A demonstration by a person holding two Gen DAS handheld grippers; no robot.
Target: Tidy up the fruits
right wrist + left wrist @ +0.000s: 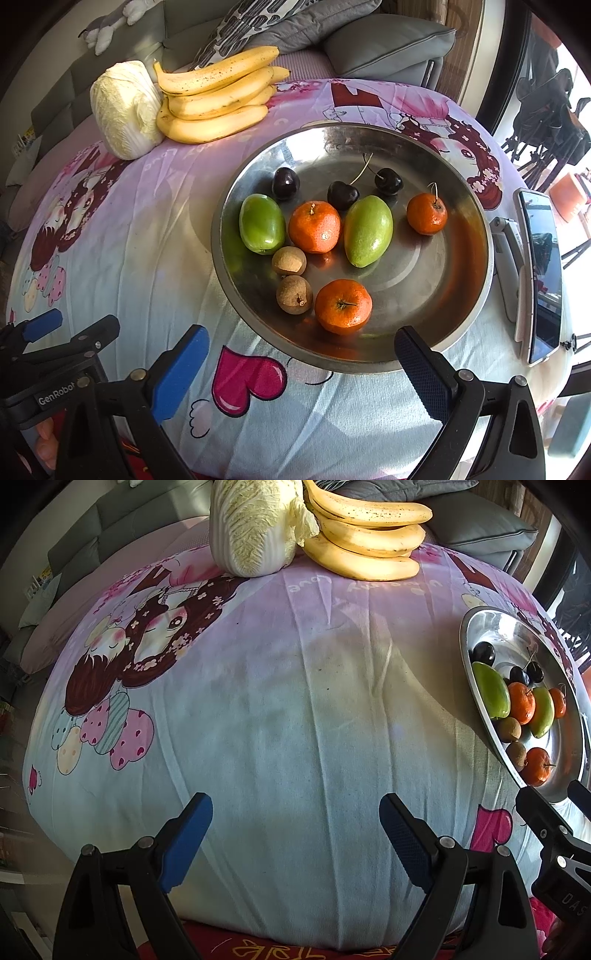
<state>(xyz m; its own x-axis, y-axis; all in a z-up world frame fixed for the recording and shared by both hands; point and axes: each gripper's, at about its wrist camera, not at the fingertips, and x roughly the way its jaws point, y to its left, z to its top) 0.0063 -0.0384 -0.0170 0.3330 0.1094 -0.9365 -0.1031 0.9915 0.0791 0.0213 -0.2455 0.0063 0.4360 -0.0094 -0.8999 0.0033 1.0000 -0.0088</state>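
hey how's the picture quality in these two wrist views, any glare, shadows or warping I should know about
Left wrist view: strong fisheye bulge, the tablecloth domes, corners go dark, a soft shadow lies mid-cloth, and the metal tray glares brightly. Right wrist view: same warping; the tray mirrors orange from the tangerines, and the window side at right is blown out.

Black gripper [301, 373] frames, blue ridged jaws, silver screws, possibly "GenRobot" lettering

"GenRobot" reads in white on the left gripper [55, 393] body, seen from the right wrist view. Tablecloth [295, 701] shows upside-down "Love" print; other print there illegible.
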